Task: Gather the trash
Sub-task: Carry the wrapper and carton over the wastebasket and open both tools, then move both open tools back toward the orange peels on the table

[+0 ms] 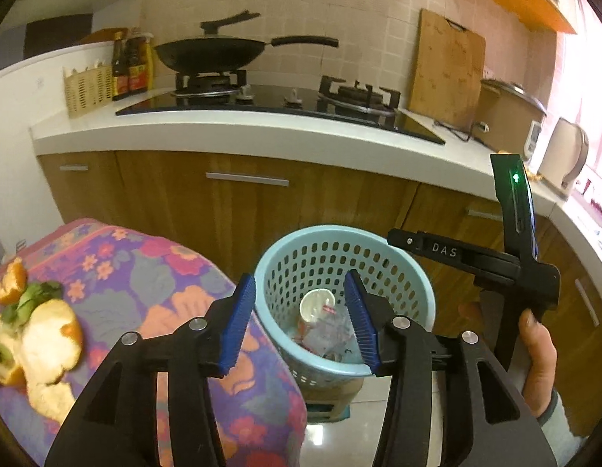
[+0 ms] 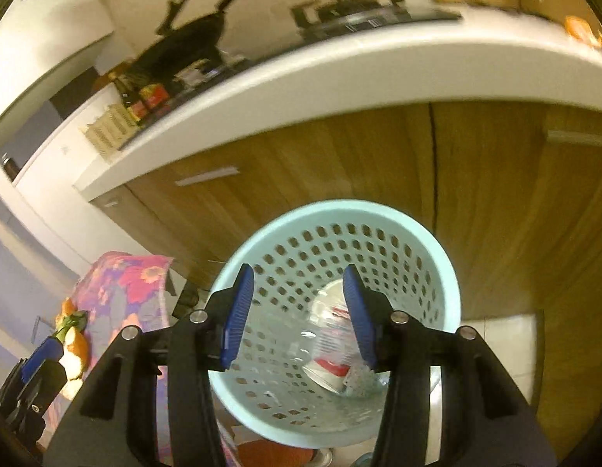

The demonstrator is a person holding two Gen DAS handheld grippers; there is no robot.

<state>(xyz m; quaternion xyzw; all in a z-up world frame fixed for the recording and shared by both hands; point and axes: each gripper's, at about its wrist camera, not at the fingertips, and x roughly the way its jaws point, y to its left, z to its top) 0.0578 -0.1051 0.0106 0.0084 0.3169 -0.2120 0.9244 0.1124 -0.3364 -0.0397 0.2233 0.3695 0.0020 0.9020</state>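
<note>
A light blue perforated waste basket [image 1: 270,257] stands on the floor beside a table with a flowered cloth [image 1: 165,272]. Inside it lie a white paper cup [image 1: 316,303] and crumpled clear wrappers. Orange peels [image 1: 48,334] and green leaves [image 1: 28,299] lie on the cloth at the left. My left gripper [image 1: 301,323] is open and empty, over the table's corner and the basket's near rim. My right gripper [image 2: 297,315] hangs open and empty above the basket [image 2: 378,210], with the cup [image 2: 332,354] below it. The peels [image 2: 75,346] show at lower left.
A white counter [image 1: 223,128] with wooden cabinet doors runs behind the basket, carrying a hob, a black wok [image 1: 211,52], sauce bottles and a cutting board [image 1: 445,74]. A hand [image 1: 534,354] holds the right gripper's black body [image 1: 495,260] to the basket's right. Pale floor tiles lie below.
</note>
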